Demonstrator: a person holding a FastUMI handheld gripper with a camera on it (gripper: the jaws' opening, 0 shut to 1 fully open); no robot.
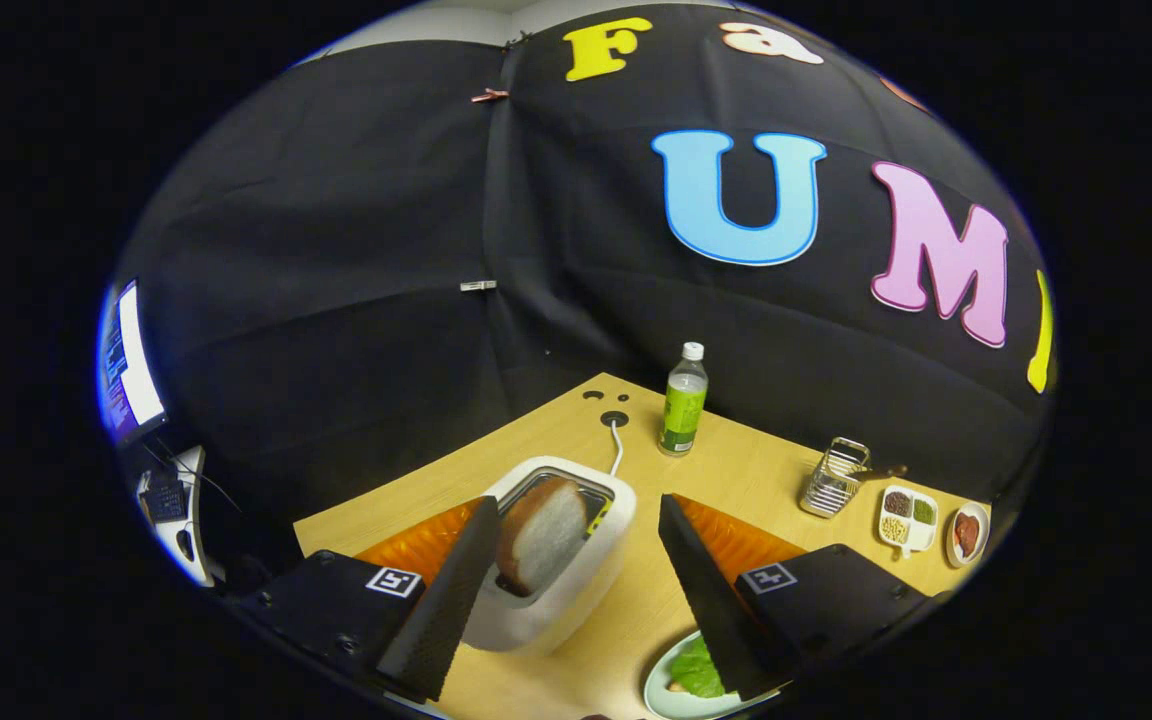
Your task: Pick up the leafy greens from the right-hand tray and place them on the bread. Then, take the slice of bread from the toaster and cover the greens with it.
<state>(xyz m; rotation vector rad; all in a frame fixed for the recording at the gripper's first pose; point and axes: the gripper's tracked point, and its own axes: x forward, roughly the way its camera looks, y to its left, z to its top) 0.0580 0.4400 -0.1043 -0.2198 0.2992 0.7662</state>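
Observation:
My gripper (577,505) is open, with nothing pressed between its black fingers (436,610). A white toaster (581,590) stands on the wooden table (736,470) between the fingers, nearer the left one. A slice of bread (541,535) sticks up out of its slot, close to the left fingertip but apart from it. Below the right finger lies a pale plate (664,700) with leafy greens (698,670) on it; a brownish bit shows under the leaf. The right finger hides part of the plate.
A green-labelled bottle (683,402) stands beyond the toaster, near a cable hole. To the right are a wire basket (833,478), a white divided dish (907,518) and a small plate with something reddish (967,533). A monitor (126,365) glows off to the left.

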